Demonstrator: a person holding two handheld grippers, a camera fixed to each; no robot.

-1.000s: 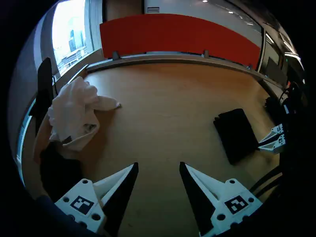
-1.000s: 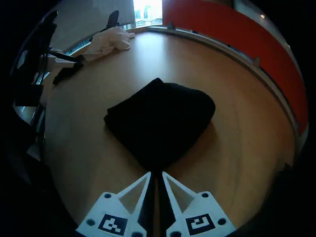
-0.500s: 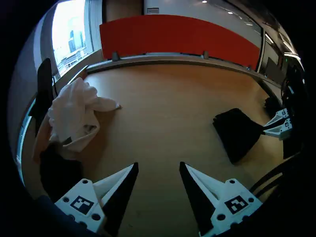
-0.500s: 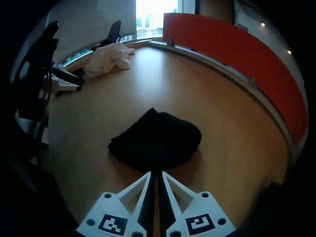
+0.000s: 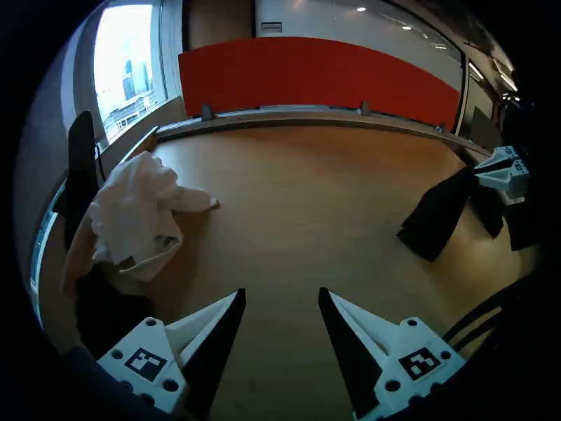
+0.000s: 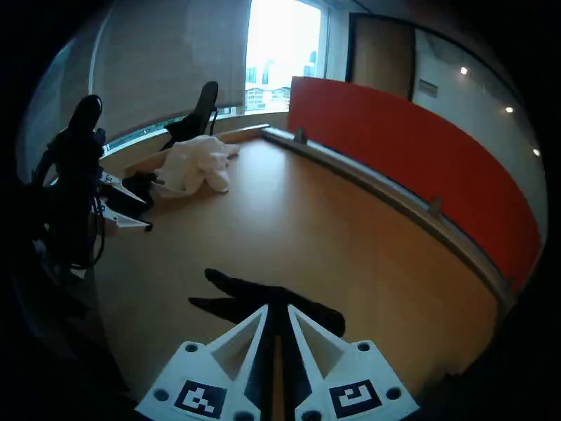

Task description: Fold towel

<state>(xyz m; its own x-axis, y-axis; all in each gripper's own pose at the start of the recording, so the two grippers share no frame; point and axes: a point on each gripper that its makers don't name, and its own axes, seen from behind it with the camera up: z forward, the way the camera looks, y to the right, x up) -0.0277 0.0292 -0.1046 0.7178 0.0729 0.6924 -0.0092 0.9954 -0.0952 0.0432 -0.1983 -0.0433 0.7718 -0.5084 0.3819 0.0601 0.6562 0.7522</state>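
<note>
A black towel (image 5: 436, 216) hangs above the wooden table (image 5: 308, 182) at the right, pinched at its top by my right gripper (image 5: 499, 175). In the right gripper view that gripper (image 6: 278, 310) is shut on the black towel (image 6: 238, 293), which drapes below and ahead of the fingertips. My left gripper (image 5: 280, 296) stands open low over the table's near side, with nothing between its fingers. It also appears far left in the right gripper view as the left gripper (image 6: 130, 214), held by a person (image 6: 70, 196).
A crumpled white towel pile (image 5: 137, 207) lies at the table's left edge, seen again as the white pile (image 6: 193, 165), with a dark cloth (image 5: 105, 312) beside it. A red partition (image 5: 315, 74) runs along the table's far edge. A chair (image 6: 203, 105) stands by the window.
My right gripper has risen with the black towel, which has left the table and now hangs stretched. The left gripper has stayed put and open.
</note>
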